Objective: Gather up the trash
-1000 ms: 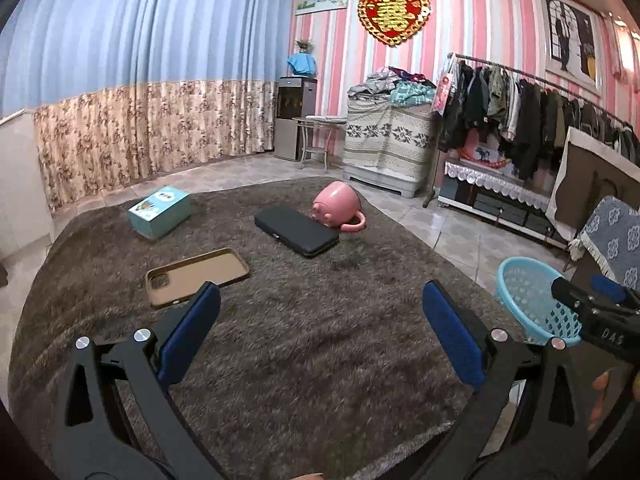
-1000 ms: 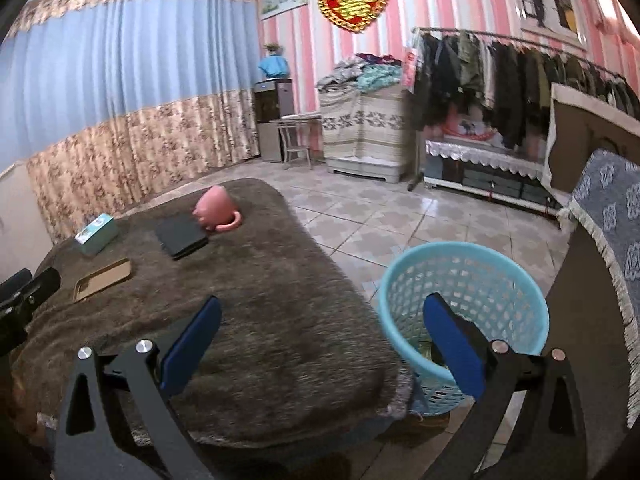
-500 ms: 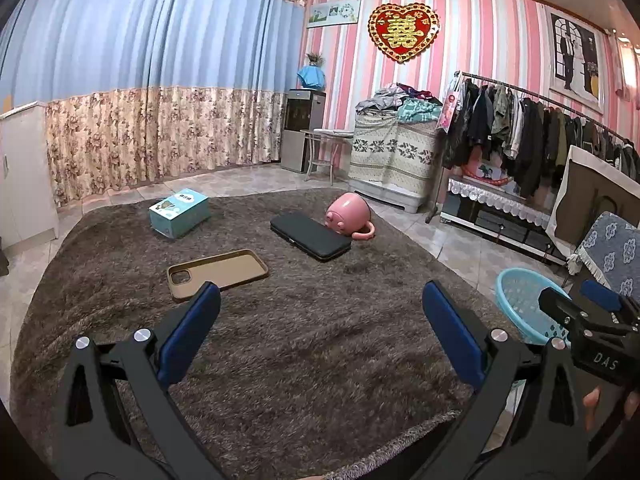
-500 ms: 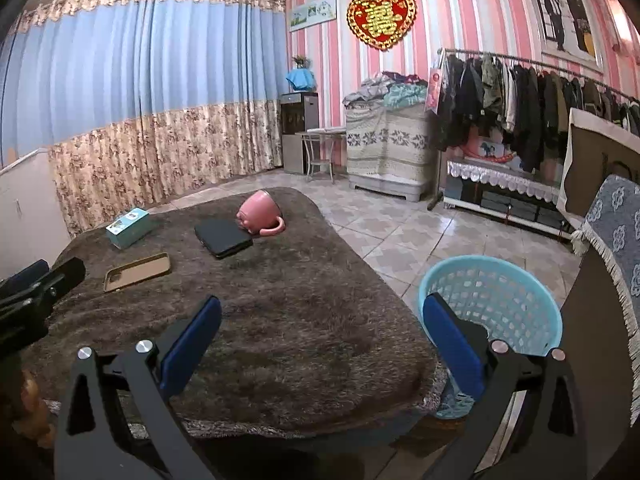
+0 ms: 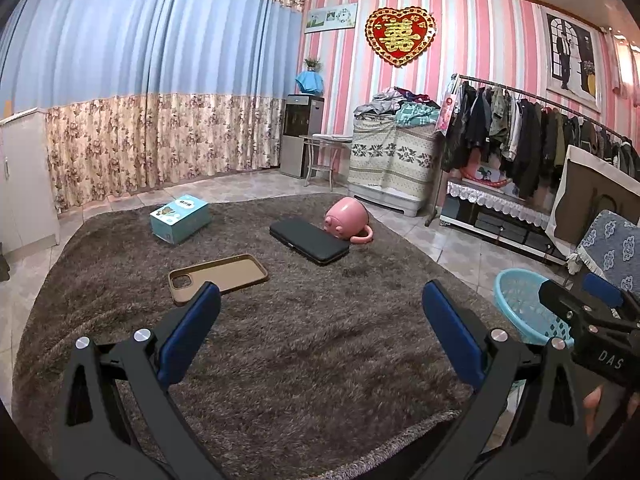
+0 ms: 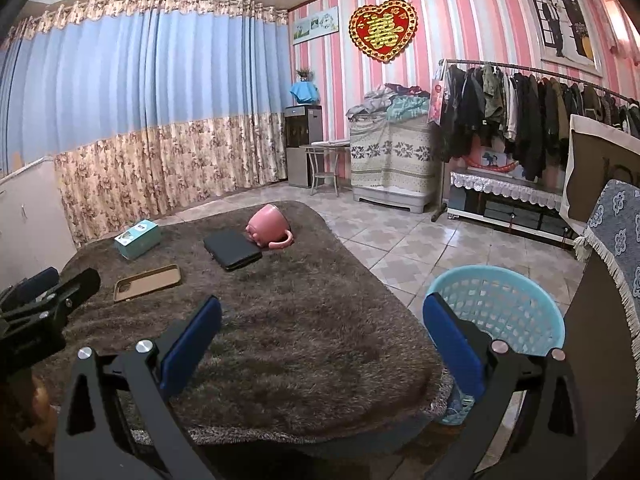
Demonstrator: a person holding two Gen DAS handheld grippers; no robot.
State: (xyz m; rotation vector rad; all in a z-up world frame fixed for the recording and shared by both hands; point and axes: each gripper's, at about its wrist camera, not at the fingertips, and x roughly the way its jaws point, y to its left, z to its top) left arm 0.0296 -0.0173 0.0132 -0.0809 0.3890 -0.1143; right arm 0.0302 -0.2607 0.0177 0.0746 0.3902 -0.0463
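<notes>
Right wrist alone shows the basket's (image 6: 516, 280) whole rim.

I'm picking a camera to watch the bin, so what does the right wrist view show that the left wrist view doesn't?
Only the right wrist view shows the blue basket with its whole rim, standing on the floor beside the table. Only the left wrist view shows the right claw's body in front of that basket. Both show the pink mug on its side, the black case, the tan phone case and the teal box.
</notes>
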